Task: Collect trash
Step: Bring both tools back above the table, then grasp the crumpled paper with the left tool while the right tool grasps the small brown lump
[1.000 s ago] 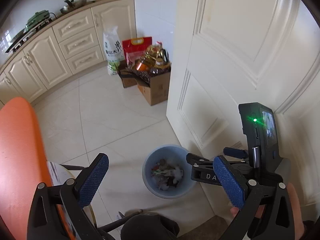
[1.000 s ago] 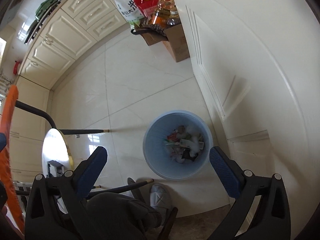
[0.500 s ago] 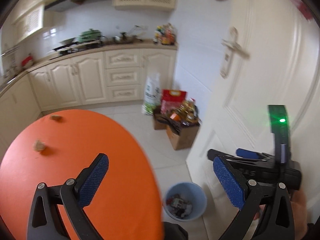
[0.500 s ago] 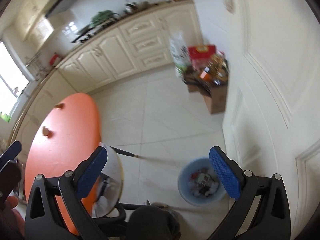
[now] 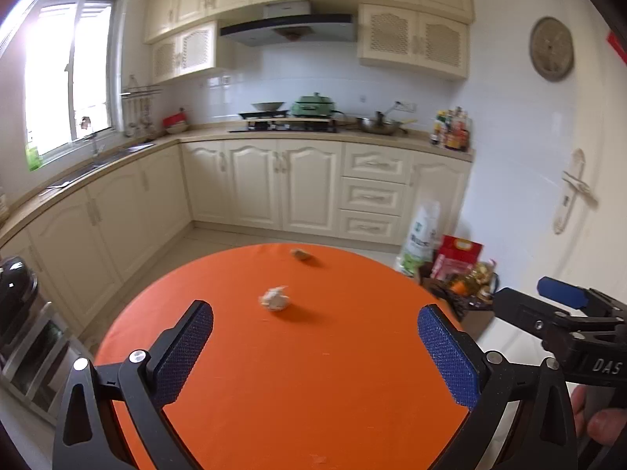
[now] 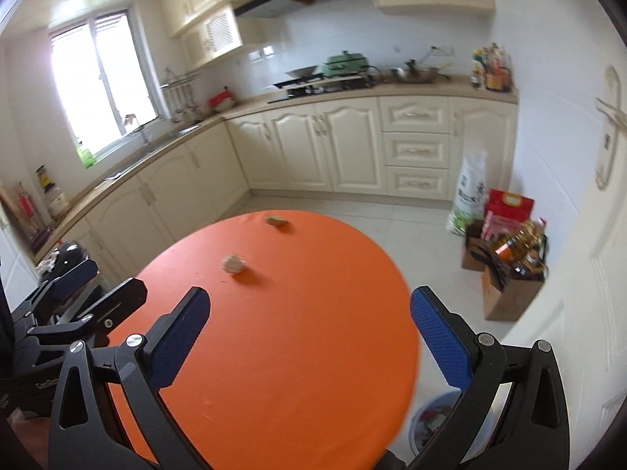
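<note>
A crumpled white paper ball (image 5: 275,299) lies near the middle of the round orange table (image 5: 313,372); it also shows in the right wrist view (image 6: 233,263). A small brown scrap (image 5: 300,253) lies near the table's far edge, also seen from the right wrist (image 6: 275,220). My left gripper (image 5: 315,348) is open and empty above the near part of the table. My right gripper (image 6: 309,337) is open and empty over the table (image 6: 282,333), to the right of the left one. The blue trash bin (image 6: 435,423) with rubbish stands on the floor below the table's right edge.
A cardboard box of bottles and bags (image 6: 505,274) and a white sack (image 6: 468,192) stand by the white door (image 6: 588,235). Cream kitchen cabinets (image 5: 305,188) run along the back and left walls. A dark appliance (image 5: 15,286) sits at the left.
Both grippers have swung up from looking down at the blue bin on the floor to looking level across the orange table. Both stay open and empty.
</note>
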